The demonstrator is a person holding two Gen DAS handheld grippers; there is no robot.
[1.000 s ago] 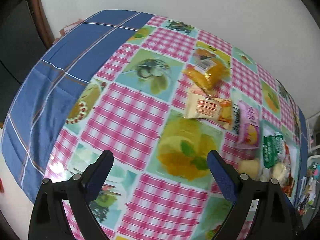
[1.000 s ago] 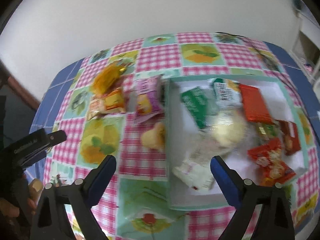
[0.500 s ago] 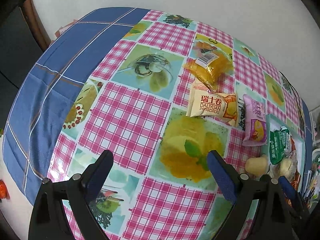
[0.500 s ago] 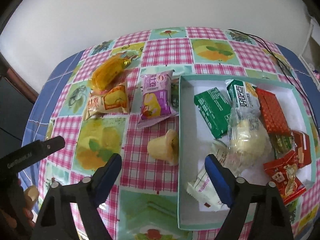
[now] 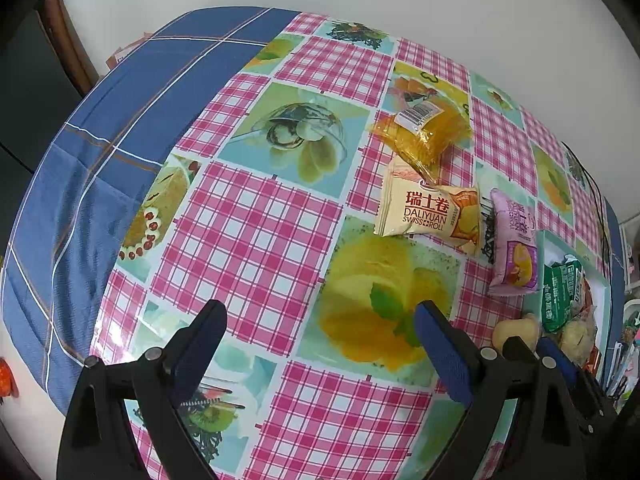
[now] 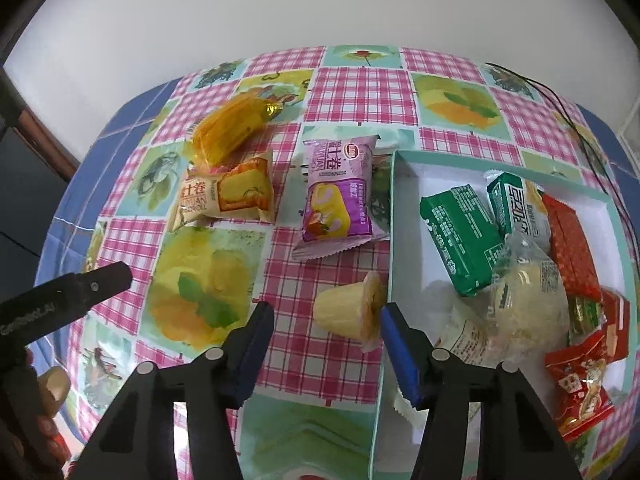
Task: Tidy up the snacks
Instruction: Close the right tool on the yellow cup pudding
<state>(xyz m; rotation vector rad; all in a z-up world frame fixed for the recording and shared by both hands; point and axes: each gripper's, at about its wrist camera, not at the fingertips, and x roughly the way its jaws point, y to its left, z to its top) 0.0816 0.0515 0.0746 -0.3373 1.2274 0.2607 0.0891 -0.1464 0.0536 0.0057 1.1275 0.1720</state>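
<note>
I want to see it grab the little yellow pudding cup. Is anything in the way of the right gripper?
Nothing visible is. The right gripper is closing with the pudding cup lying on its side just ahead of its tips, on bare tablecloth. The box stands right beside the cup, close to one fingertip.

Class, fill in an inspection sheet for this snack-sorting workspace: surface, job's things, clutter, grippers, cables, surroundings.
Surface: tablecloth with pink checks, fruit panels and a blue border.
Job's things: tray holding several packets; outside it lie a yellow packet, a Swiss roll packet, a purple packet and a jelly cup tipped on its side beside the tray wall.
Clutter: nothing seen.
Grippers: left gripper open over bare cloth; right gripper closing, the cup just ahead, pads not pressing it.
Cables: black cable along the far edge.
Surroundings: white wall.
</note>
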